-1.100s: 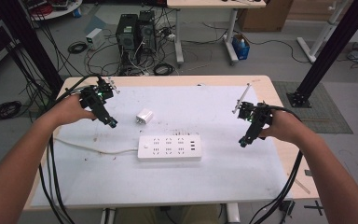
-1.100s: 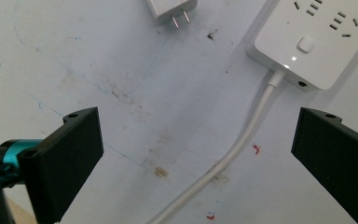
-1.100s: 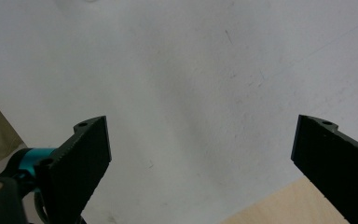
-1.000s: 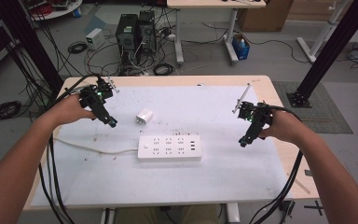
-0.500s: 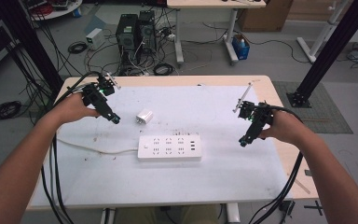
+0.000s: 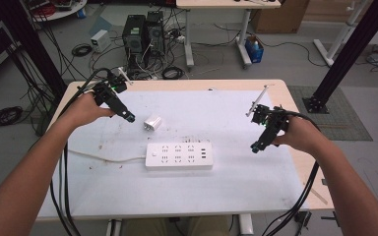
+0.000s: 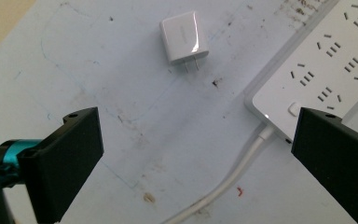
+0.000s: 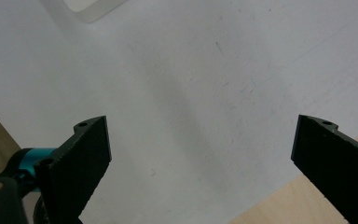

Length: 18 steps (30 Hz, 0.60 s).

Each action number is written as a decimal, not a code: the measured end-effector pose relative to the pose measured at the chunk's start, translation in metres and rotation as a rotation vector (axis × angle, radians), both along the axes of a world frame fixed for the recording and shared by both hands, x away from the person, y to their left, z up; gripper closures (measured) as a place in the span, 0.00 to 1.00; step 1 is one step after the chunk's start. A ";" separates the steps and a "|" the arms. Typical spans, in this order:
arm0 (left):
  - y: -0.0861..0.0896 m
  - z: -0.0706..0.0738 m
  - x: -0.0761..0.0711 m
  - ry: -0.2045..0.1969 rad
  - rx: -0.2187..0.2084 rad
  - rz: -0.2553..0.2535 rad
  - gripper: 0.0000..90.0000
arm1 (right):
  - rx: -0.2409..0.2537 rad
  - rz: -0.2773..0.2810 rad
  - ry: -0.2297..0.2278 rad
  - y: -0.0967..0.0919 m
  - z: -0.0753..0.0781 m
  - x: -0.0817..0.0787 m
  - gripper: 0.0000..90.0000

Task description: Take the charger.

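Note:
A small white plug adapter [image 6: 152, 122] lies on the white mat, its two prongs pointing toward the power strip; the left gripper view shows the adapter [image 7: 184, 38] ahead of the jaws. A white power strip [image 6: 179, 156] with several sockets lies mid-table, and its end [image 7: 324, 74] shows with its white cable [image 7: 235, 170]. My left gripper [image 6: 128, 117] hovers open just left of the adapter, jaws wide apart and empty. My right gripper [image 6: 256, 146] hangs open over bare mat to the right of the strip, nothing between its jaws.
The white mat [image 6: 236, 113] covers most of the wooden table [image 6: 295, 162]. The strip's cable [image 6: 103, 158] runs left across the mat. Black gripper cables trail off both table sides. Computers and wires sit on the floor beyond the far edge.
My left gripper has drifted slightly toward the adapter. The right gripper has barely moved.

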<state>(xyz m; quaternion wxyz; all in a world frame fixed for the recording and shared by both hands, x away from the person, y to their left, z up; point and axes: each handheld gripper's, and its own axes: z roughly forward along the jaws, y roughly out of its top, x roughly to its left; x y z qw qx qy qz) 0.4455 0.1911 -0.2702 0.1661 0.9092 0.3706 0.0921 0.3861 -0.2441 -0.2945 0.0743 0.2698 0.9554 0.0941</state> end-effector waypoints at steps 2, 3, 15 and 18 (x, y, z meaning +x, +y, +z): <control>-0.004 0.000 0.003 -0.005 -0.003 0.013 0.02 | -0.001 0.004 -0.006 0.000 0.000 0.000 0.05; -0.006 0.000 0.004 -0.005 -0.001 0.015 0.02 | -0.003 0.011 -0.005 0.000 0.001 0.000 0.05; -0.018 -0.018 0.029 0.025 -0.036 0.111 0.02 | -0.011 -0.007 0.015 0.003 -0.002 0.004 0.05; -0.021 -0.022 0.035 0.021 -0.046 0.134 0.02 | -0.018 -0.003 0.022 0.005 -0.003 0.005 0.05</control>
